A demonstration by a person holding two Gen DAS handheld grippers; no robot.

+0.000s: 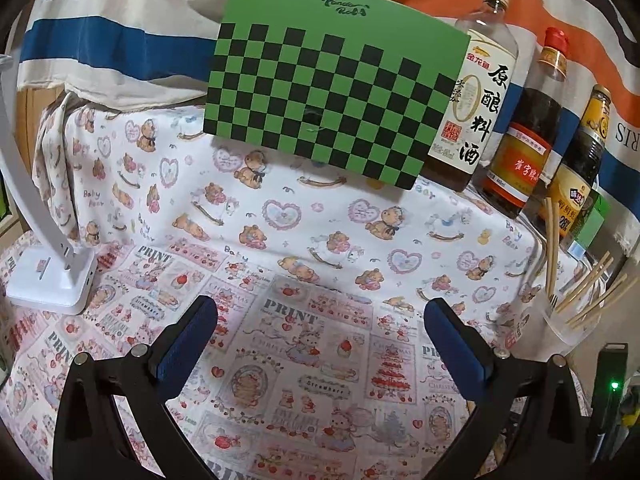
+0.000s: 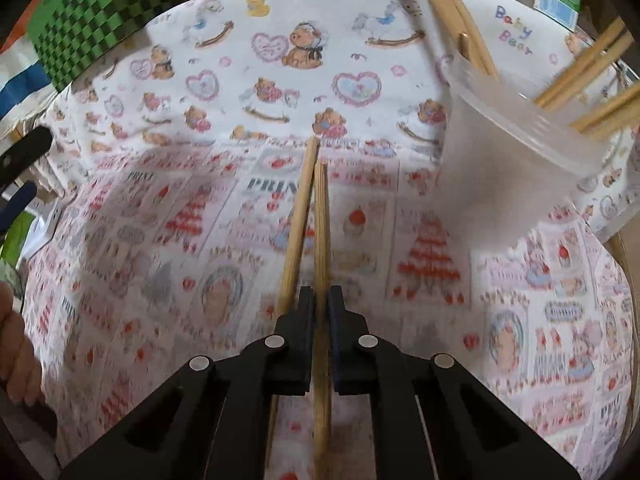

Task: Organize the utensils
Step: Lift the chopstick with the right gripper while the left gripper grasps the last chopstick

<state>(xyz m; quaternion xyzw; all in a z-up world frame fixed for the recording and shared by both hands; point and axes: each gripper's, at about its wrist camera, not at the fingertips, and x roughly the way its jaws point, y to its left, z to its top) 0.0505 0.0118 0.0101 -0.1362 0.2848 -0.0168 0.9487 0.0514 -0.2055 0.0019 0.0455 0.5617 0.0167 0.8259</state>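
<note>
Left wrist camera sits back, facing the checkerboard [image 1: 332,92] at the table's far edge. Right wrist camera looks down closer at the tablecloth [image 2: 224,128]. Both views share the plastic cup [image 2: 516,152].

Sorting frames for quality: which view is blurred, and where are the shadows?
Left wrist: sharp, fisheye-bent; open left tongs over the cloth. Right wrist: motion blur on the cloth and cup; right tongs and chopsticks crisp; soft shadow at left.
</note>
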